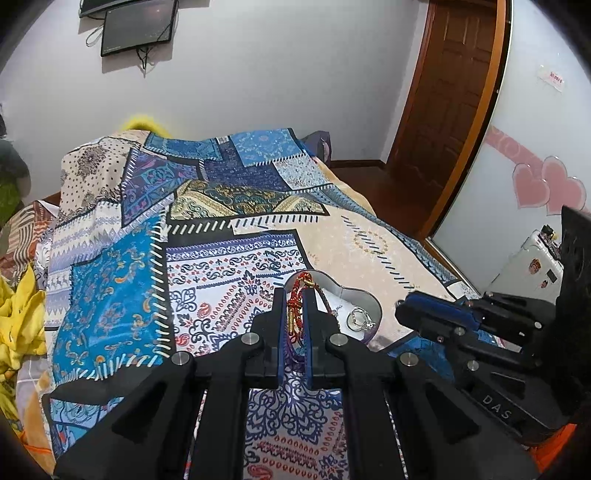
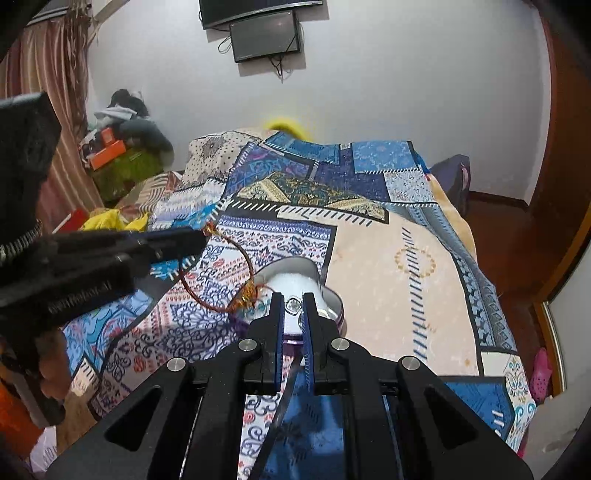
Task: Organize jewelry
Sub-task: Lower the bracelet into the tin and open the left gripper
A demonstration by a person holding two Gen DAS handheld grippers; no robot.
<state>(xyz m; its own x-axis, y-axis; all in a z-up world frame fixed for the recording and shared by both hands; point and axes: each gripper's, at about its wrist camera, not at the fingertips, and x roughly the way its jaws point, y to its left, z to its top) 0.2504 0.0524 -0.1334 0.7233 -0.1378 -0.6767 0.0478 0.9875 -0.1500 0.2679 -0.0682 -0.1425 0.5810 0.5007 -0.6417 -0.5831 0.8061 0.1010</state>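
Observation:
My left gripper point(image 1: 295, 295) is shut on a red and gold cord bracelet point(image 1: 295, 314). In the right wrist view the bracelet point(image 2: 242, 254) hangs as a loop from the left gripper point(image 2: 199, 236), its lower end at the rim of the box. A heart-shaped metal jewelry box point(image 1: 364, 301) sits open on the bed, with a silver ring point(image 1: 358, 319) inside. My right gripper point(image 2: 293, 297) is over the box point(image 2: 295, 278), jaws nearly closed around a small silver piece point(image 2: 293, 305). The right gripper also shows in the left wrist view point(image 1: 400, 308).
The patchwork bedspread point(image 1: 229, 258) covers the bed. Yellow cloth point(image 1: 18, 325) lies at the bed's left edge. A wooden door point(image 1: 447, 92) stands at the right and a monitor point(image 1: 138, 26) hangs on the far wall. Clutter point(image 2: 118, 147) is piled by the curtain.

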